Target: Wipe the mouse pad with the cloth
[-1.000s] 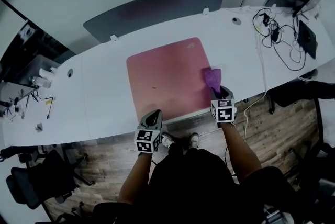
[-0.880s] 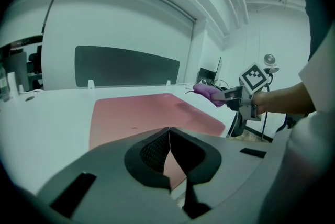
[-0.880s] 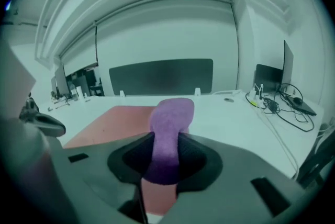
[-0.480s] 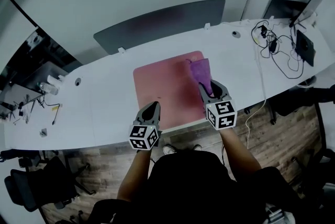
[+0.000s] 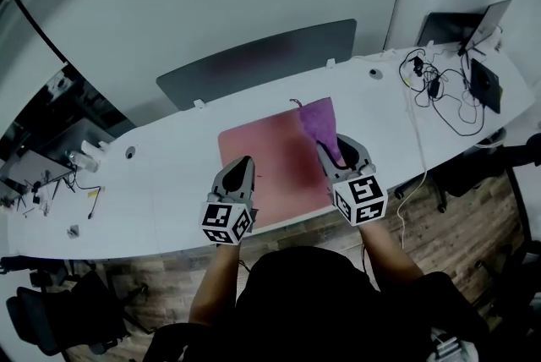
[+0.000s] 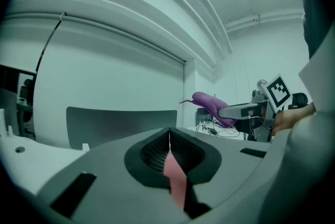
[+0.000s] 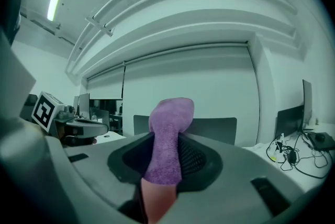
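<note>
The right claw (image 5: 336,150), clamped on the purple cloth (image 5: 319,118), has pushed it up the pink mouse pad (image 5: 266,170), so the cloth now lies just ahead of it at the far corner. That side looks wiped; the stretch to the claw's left probably remains. The left claw (image 5: 239,174) is pinched closed on nothing, with the pad's near edge beneath it.

The mouse pad (image 5: 269,156) lies centred on the bench (image 5: 169,176), the cloth (image 5: 319,118) over its 1 o'clock corner. Cables (image 5: 446,98) lie at 2 o'clock.
</note>
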Motion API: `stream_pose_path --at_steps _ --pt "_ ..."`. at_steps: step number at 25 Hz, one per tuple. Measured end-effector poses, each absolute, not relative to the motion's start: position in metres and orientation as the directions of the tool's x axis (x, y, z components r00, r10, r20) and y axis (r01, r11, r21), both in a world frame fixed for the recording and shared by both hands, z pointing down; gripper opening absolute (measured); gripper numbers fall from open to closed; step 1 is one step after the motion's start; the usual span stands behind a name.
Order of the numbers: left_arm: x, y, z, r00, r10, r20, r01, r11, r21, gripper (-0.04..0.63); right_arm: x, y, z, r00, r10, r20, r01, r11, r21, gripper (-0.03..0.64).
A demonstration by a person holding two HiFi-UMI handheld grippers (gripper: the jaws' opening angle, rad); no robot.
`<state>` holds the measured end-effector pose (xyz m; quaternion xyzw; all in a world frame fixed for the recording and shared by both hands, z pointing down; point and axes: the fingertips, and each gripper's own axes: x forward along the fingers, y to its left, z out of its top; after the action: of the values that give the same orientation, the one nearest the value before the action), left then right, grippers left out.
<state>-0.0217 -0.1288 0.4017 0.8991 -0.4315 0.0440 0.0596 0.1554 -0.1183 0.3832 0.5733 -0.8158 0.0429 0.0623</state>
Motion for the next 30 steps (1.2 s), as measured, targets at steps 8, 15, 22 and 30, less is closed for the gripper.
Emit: stream_pose_path --at_steps 8,15,22,30 --pt "-0.001 -0.130 0.396 0.669 -0.734 0.118 -0.742 -0.667 0.066 0.021 0.156 -0.114 0.382 -0.312 -0.936 0.163 -0.945 0.323 0.047 0.123" --pt "0.002 -0.127 0.395 0.678 -0.726 0.115 -0.734 -0.677 0.055 0.021 0.154 -0.111 0.380 -0.305 -0.940 0.151 -0.947 0.317 0.060 0.118" --pt "0.003 -0.126 0.389 0.686 -0.720 0.110 -0.726 -0.687 0.030 0.021 0.150 -0.108 0.376 -0.329 -0.939 0.103 -0.944 0.331 0.003 0.118" --pt "0.001 -0.124 0.396 0.676 -0.727 0.122 -0.735 -0.676 0.048 0.021 0.148 -0.111 0.375 -0.331 -0.939 0.096 -0.942 0.335 0.020 0.118"
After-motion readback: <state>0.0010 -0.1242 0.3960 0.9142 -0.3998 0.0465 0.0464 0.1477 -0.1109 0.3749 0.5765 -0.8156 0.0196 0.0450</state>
